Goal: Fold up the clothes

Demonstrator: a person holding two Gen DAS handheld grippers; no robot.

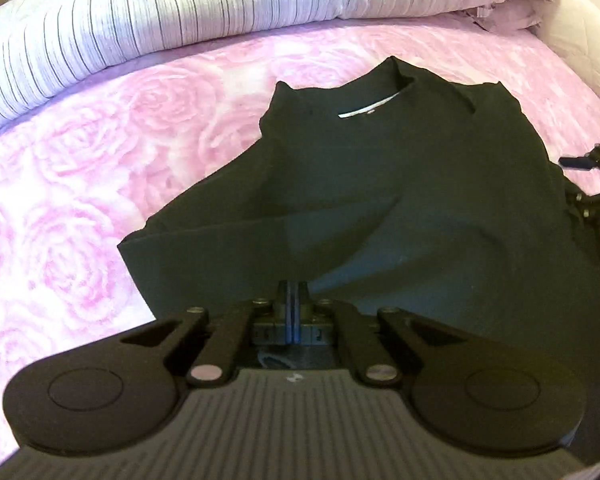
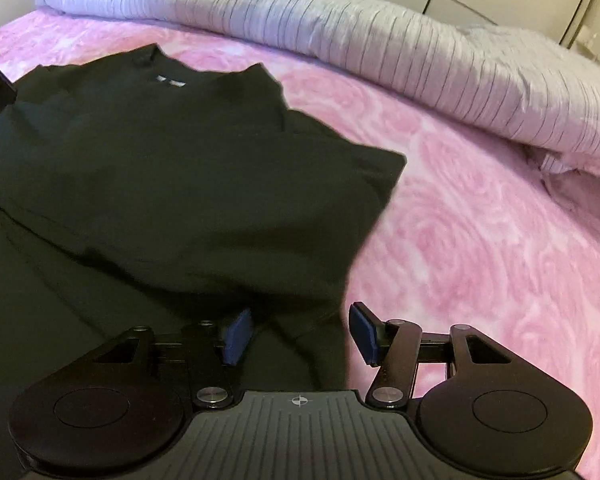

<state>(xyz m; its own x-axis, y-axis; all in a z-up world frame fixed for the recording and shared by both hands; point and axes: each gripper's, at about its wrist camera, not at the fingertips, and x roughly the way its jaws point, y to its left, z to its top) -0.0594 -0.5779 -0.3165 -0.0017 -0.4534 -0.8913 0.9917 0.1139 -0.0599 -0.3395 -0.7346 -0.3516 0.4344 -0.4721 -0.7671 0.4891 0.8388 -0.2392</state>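
Across the middle of both frames a dark t-shirt (image 1: 380, 184) lies spread on a pink rose-patterned bedsheet (image 1: 60, 208), its collar toward the top. Low in the left wrist view, the left gripper (image 1: 293, 292) has its jaws pressed together at the shirt's near hem; whether cloth is pinched between them I cannot tell. Low in the right wrist view, the right gripper (image 2: 300, 332) stands with blue pads apart over the shirt's lower right edge. Along the top lies a striped duvet (image 2: 340, 20)
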